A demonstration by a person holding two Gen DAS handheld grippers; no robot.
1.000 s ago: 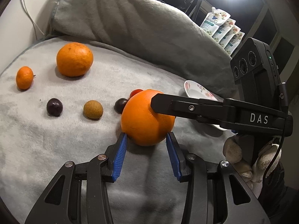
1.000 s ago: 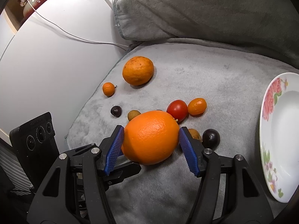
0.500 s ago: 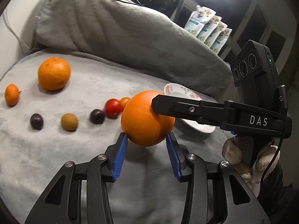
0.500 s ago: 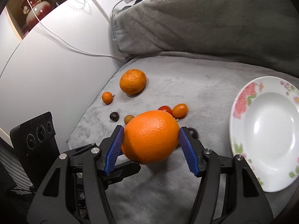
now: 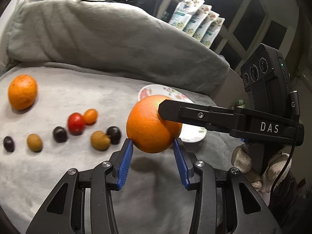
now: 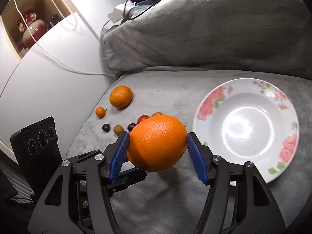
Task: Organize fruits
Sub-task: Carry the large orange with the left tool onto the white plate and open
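Observation:
A large orange (image 6: 158, 143) is held above the grey blanket between the blue pads of my right gripper (image 6: 157, 150), which is shut on it. In the left wrist view the same orange (image 5: 150, 128) sits just past my left gripper (image 5: 153, 152); its jaws stand on either side of the fruit, and the right gripper's finger (image 5: 187, 115) lies across the orange's top. Whether the left pads touch the orange is unclear. A white floral plate (image 6: 247, 128) lies to the right of the orange; it also shows behind the orange in the left wrist view (image 5: 154, 90).
On the blanket to the left lie a second big orange (image 5: 22, 91), a red tomato (image 5: 75, 122), a small orange tomato (image 5: 90, 115), dark grapes (image 5: 60, 134) and brown longans (image 5: 100, 140). A grey pillow (image 6: 204, 29) lies behind. A white wall and cable (image 6: 58, 64) are at the far left.
The orange has been lifted off the blanket and carried right, toward the plate, with both grippers moving along with it. The plate now shows almost whole in the right wrist view.

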